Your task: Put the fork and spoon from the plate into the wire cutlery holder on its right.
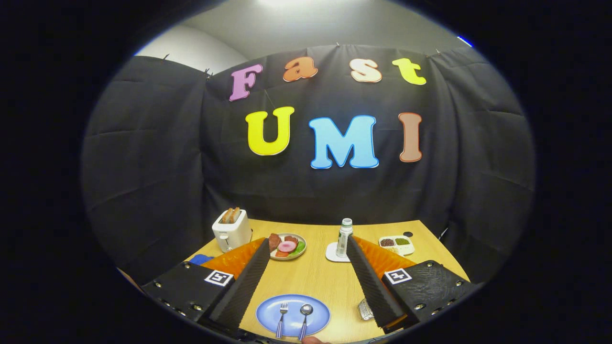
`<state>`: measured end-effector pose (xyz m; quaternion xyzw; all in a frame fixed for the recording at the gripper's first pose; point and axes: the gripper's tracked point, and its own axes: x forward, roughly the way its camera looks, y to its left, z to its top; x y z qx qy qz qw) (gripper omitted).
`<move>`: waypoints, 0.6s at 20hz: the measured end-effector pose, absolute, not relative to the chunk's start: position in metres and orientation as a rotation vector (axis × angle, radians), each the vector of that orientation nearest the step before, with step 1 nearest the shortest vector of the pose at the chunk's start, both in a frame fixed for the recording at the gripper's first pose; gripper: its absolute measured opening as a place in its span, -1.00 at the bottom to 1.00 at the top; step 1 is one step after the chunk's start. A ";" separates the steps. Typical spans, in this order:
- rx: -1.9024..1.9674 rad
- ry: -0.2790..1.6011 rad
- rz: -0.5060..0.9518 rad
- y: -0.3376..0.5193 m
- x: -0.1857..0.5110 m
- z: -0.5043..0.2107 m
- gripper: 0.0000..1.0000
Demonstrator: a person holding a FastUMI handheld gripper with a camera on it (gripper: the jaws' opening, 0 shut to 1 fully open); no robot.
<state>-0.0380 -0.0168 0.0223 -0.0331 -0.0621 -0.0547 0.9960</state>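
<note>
Claw agape above plate

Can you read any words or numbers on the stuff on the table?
On the bottle: the label is too small to read.
On the toaster: no text that I can make out.
On the square markers of the gripper: black-and-white patterns, no words.
The fingers stand open, with the blue plate, fork and spoon between them.

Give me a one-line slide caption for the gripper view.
Open claw hovers over a blue plate holding fork and spoon, wire cutlery holder to its right.
</note>
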 end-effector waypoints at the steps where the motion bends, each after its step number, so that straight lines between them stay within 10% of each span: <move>1: -0.069 -0.088 -0.108 -0.017 -0.035 0.015 0.98; 12: -0.050 0.450 -0.071 -0.022 0.006 -0.129 0.99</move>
